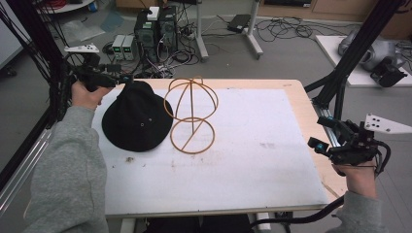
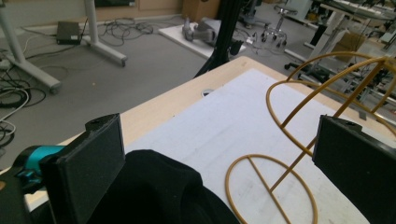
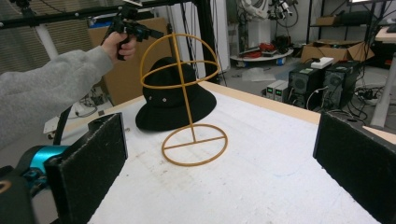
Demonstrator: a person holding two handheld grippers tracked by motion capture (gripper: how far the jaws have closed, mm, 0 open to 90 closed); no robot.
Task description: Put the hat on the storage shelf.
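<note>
Lying crown-up near the far left corner of the white surface [image 1: 272,160]: a black hat [image 1: 137,118], brim flat, just beside a yellow wire stand [image 1: 190,116] standing upright on its ring base, long axis vertical, dome at the top. Hovering over the hat's far left edge, the left gripper [image 1: 127,77], jaws spread apart, nothing between them. Hanging off the right edge, the right gripper [image 1: 315,143], jaws likewise apart. Showing in the right gripper view: an eyelet on the crown.

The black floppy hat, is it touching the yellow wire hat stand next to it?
Cannot tell. In the high view the black floppy hat has its brim right against the yellow wire hat stand, with no plain gap and no plain contact.
</note>
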